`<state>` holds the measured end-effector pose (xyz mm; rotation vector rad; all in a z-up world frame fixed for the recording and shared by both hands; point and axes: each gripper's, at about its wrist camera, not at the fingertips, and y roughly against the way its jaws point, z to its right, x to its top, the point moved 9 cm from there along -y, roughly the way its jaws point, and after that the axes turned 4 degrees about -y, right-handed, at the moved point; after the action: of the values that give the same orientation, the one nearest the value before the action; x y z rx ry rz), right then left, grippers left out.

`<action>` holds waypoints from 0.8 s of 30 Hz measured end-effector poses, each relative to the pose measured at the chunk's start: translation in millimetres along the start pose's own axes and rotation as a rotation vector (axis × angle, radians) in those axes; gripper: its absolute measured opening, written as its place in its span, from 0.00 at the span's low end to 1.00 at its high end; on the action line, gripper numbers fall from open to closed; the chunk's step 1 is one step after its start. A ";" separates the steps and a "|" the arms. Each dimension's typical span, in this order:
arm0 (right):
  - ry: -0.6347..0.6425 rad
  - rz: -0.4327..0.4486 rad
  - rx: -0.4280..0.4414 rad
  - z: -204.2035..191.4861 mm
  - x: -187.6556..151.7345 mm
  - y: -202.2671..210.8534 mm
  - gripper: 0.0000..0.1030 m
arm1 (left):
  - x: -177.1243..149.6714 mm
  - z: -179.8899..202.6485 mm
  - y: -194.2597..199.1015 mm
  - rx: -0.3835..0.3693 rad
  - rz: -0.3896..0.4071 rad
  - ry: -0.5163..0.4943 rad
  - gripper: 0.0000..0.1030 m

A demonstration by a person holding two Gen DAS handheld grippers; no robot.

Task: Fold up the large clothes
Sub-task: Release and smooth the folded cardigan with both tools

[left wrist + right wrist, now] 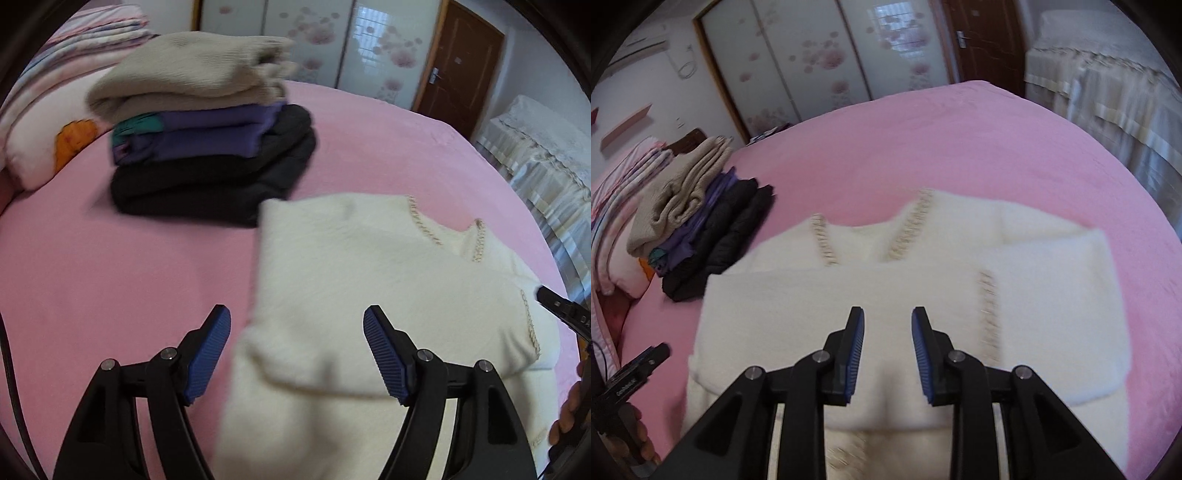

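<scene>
So the white sweater (886,280) is lying partly folded on the pink bed (923,140), right next to a stack of folded clothes (207,136). Left tongs (297,314) are spread wide over its edge, gripping nothing. Right tongs (888,317) hover above it, jaws slightly apart, empty too.

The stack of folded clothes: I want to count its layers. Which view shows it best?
The left wrist view: the stack is near and side-on, showing beige, purple and black layers. The right wrist view shows it small and slanted at the left edge.
</scene>
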<state>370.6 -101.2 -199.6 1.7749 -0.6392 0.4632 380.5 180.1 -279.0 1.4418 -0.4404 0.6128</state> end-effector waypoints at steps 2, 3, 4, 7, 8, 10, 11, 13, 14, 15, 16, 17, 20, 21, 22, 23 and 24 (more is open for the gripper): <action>0.038 -0.005 0.025 -26.0 2.1 -18.6 0.26 | 10.7 21.7 -20.8 -0.007 0.005 -0.030 0.71; 0.057 -0.014 0.034 -37.6 2.6 -29.8 0.26 | 14.3 30.3 -31.0 -0.009 0.008 -0.043 0.71; 0.076 -0.030 0.041 -48.6 2.3 -43.7 0.26 | 19.0 37.9 -42.3 -0.008 0.008 -0.052 0.71; 0.110 -0.073 0.029 -61.8 -2.2 -75.5 0.26 | 21.7 52.4 -78.7 0.004 -0.043 -0.071 0.71; 0.121 -0.086 0.003 -59.9 -3.0 -86.5 0.26 | 21.2 55.2 -90.0 0.005 -0.068 -0.077 0.71; 0.134 -0.105 -0.055 -46.0 -3.6 -101.0 0.26 | 19.3 54.9 -106.0 0.037 -0.095 -0.103 0.71; 0.132 -0.105 -0.085 -35.0 -2.6 -105.2 0.23 | 19.9 53.4 -110.1 0.051 -0.091 -0.117 0.71; 0.115 -0.088 -0.145 -3.3 2.9 -105.7 0.23 | 21.3 49.1 -115.0 0.058 -0.087 -0.139 0.74; 0.106 -0.076 -0.182 11.7 5.7 -103.3 0.23 | 21.5 46.7 -116.2 0.056 -0.089 -0.141 0.74; 0.092 -0.064 -0.225 31.9 8.5 -99.5 0.23 | 22.0 43.2 -117.3 0.054 -0.089 -0.141 0.74; 0.063 -0.055 -0.249 54.8 10.6 -94.4 0.22 | 22.3 40.6 -117.6 0.052 -0.089 -0.139 0.74; 0.032 -0.055 -0.237 71.8 10.9 -91.0 0.14 | 23.1 38.3 -118.2 0.049 -0.092 -0.136 0.75; -0.027 -0.075 -0.142 97.3 6.7 -80.3 0.00 | 22.1 38.7 -121.1 0.047 -0.098 -0.136 0.76; -0.027 -0.075 -0.138 98.5 6.0 -76.0 0.00 | 22.1 39.7 -120.8 0.056 -0.100 -0.143 0.76; -0.020 -0.074 -0.147 98.7 4.8 -70.3 0.00 | 22.1 40.2 -119.6 0.061 -0.105 -0.144 0.76; -0.018 -0.075 -0.152 98.5 3.6 -65.2 0.00 | 21.8 40.3 -117.5 0.060 -0.117 -0.136 0.76; -0.027 -0.079 -0.150 96.1 1.8 -59.1 0.03 | 21.6 40.8 -114.2 0.054 -0.130 -0.127 0.76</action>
<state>408.4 -180.9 -270.0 1.6597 -0.6039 0.3293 472.4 139.8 -350.4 1.5532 -0.4283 0.4330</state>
